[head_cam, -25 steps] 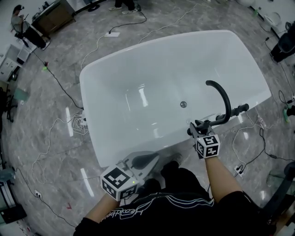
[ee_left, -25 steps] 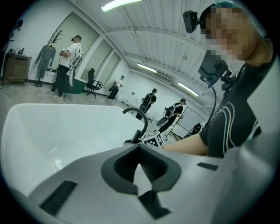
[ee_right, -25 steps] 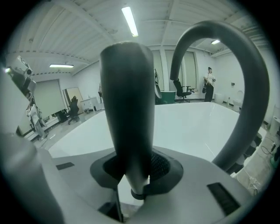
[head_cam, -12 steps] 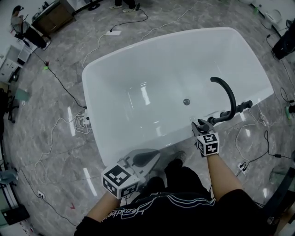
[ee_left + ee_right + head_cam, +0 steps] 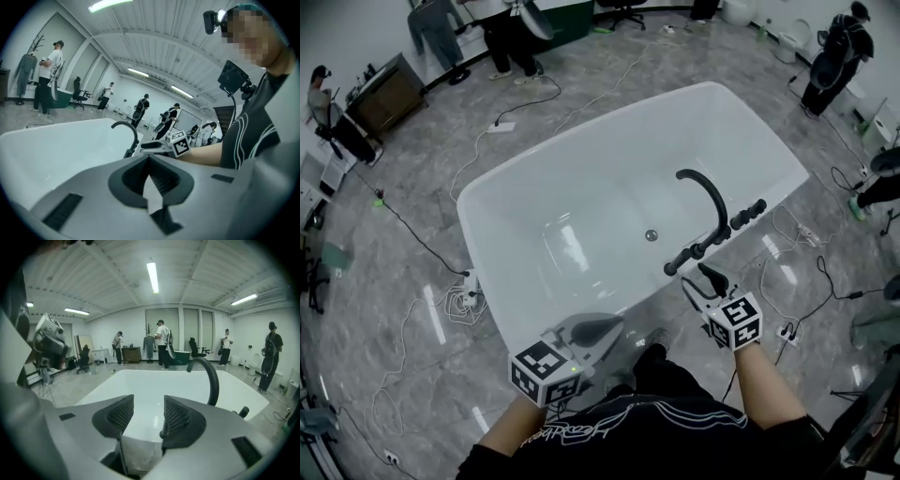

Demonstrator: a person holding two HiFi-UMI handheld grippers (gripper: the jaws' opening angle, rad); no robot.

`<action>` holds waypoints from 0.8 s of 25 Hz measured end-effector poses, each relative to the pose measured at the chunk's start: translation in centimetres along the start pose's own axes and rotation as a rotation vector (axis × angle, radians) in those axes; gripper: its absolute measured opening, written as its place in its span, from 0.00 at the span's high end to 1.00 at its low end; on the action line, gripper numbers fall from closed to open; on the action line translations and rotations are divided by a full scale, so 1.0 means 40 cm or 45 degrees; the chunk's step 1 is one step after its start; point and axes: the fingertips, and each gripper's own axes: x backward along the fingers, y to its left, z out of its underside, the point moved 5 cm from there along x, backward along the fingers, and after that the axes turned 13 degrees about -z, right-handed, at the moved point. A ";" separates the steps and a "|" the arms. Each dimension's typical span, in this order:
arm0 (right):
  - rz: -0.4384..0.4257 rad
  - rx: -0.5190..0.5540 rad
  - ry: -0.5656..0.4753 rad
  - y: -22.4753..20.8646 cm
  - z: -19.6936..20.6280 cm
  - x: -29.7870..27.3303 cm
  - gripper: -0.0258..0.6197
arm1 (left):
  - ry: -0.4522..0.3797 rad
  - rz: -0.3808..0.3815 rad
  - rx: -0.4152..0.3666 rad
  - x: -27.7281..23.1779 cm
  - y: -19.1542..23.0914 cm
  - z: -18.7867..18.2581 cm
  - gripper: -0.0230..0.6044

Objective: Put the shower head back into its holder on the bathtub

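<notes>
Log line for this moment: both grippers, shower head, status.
left gripper: shut, empty | right gripper: jaws just opening, nothing between | shower head: on bathtub rim beside spout | status: apparently seated

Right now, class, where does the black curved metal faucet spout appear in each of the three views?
Head view: black curved faucet spout, right of centre.
Left gripper view: spout left of centre.
Right gripper view: spout right of centre.
Shared landmark: the white bathtub it stands on.
</notes>
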 end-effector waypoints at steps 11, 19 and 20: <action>-0.369 -0.067 -0.246 0.402 -0.188 0.368 0.90 | -0.066 0.309 -0.199 0.076 -0.261 -0.110 0.95; -0.360 -0.030 -0.223 0.461 -0.146 0.388 0.93 | -0.021 0.361 -0.282 0.087 -0.339 -0.089 0.95; -0.361 -0.031 -0.232 0.465 -0.145 0.394 0.94 | -0.014 0.360 -0.283 0.087 -0.343 -0.083 0.95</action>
